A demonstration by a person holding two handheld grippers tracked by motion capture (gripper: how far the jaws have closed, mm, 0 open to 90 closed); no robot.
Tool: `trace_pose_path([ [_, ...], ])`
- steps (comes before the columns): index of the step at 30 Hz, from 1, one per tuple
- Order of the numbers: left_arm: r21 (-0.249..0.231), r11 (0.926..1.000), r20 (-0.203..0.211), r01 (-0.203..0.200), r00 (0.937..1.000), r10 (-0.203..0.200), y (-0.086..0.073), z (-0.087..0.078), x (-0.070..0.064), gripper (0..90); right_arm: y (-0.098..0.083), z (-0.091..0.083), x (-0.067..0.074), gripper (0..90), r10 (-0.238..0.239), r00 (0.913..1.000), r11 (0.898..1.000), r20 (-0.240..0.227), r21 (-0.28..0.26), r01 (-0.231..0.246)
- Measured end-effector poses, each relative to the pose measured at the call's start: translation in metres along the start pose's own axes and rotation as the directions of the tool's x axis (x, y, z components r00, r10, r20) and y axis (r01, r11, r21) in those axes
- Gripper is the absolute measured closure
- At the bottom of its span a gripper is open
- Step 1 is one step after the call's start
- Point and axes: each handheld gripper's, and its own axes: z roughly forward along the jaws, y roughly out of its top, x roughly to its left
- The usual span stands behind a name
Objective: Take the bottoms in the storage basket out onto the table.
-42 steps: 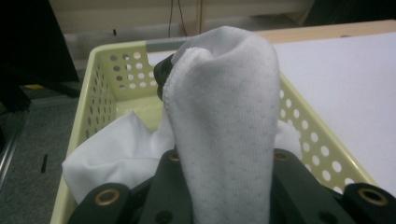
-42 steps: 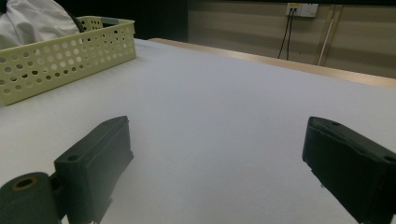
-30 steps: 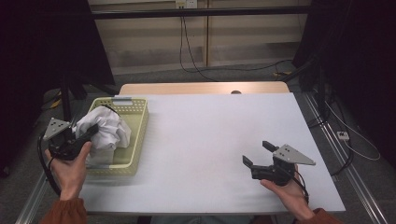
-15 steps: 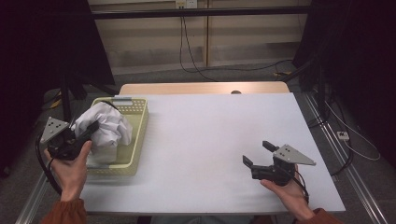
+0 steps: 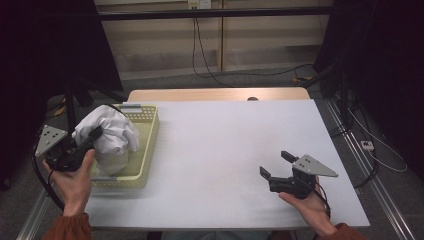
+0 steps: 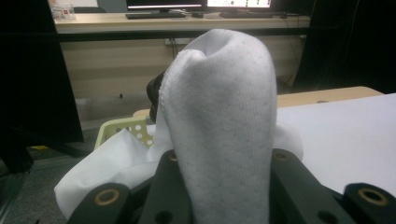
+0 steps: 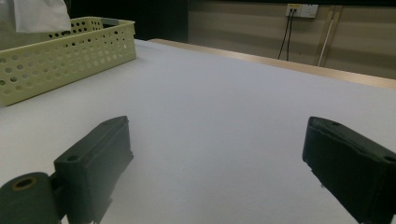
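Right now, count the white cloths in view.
1: a white cloth bunched over the yellow basket, clamped in the left tool. More may lie hidden beneath it.

- The white table [image 5: 235, 145] lay bare from centre to 3 o'clock, passable throughout;
- the yellow basket [image 5: 148, 145] with bunched white cloth [image 5: 112, 135] blocked 9 o'clock.

Black hand-held grippers [image 5: 279, 167], rust-orange sleeves [image 5: 67, 229]
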Motion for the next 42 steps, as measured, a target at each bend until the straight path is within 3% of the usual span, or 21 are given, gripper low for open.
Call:
trace_pose_path([
  [26, -0.089, 0.9960, 0.009, -0.010, 0.9999, 0.011, 0.020, -0.010, -0.008, 79.8, 0.000, 0.000, 0.000, 7.4, 0.001, 1.0000, 1.000, -0.001, -0.001, -0.001],
  [32, -0.116, 0.9927, 0.026, 0.032, 0.9992, -0.029, 0.026, -0.011, -0.008, 79.8, 0.000, 0.001, 0.000, 7.4, -0.003, 1.0000, 1.000, -0.001, 0.001, 0.003],
  [42, -0.142, 0.9897, 0.004, 0.016, 0.9999, -0.016, 0.034, -0.013, -0.009, 79.8, 0.000, 0.001, 0.000, 7.4, -0.003, 1.0000, 1.000, -0.003, 0.003, 0.003],
])
